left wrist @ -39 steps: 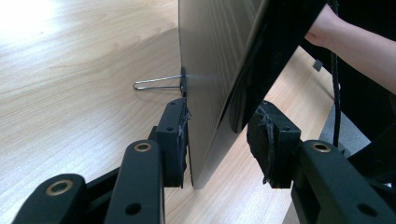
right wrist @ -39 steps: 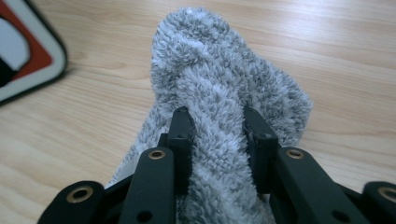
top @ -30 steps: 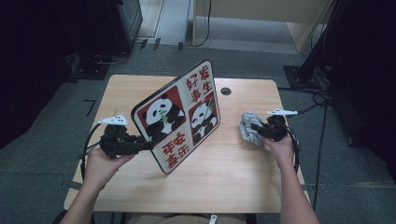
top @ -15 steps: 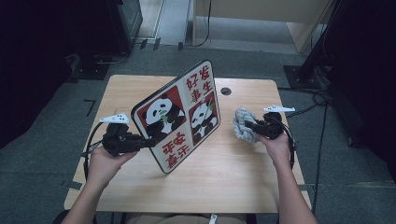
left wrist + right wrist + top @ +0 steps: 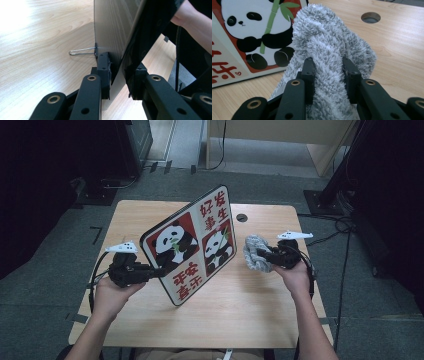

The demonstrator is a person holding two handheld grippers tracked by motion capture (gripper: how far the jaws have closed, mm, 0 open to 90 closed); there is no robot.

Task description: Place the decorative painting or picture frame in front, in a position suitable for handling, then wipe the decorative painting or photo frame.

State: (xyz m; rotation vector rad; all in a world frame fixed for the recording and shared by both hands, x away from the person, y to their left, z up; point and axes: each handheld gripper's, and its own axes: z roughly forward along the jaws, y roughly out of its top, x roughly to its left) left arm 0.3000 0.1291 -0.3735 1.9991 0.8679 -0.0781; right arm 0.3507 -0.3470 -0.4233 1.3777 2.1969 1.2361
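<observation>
A panda picture board [image 5: 192, 245] with red characters stands tilted on its lower corner on the wooden table [image 5: 250, 315]. My left gripper [image 5: 157, 271] grips its left edge. In the left gripper view the board's edge [image 5: 110, 27] runs between the jaws of the left gripper [image 5: 120, 72], which have just been closing onto it, and the pads press both faces. A wire stand [image 5: 82, 52] sticks out of the board's back. My right gripper [image 5: 262, 255] is shut on a fluffy grey cloth [image 5: 254, 252], held just right of the board. The cloth [image 5: 329, 45] bulges between the right gripper's [image 5: 328, 72] jaws, close to the panda board [image 5: 244, 37].
A round cable hole [image 5: 242, 217] sits in the table behind the board. Bare tabletop lies in front of both hands. Dark floor, cables and stands surround the table.
My right hand has carried the grey cloth up and to the left, closer to the board's face. The left hand and the board have stayed put.
</observation>
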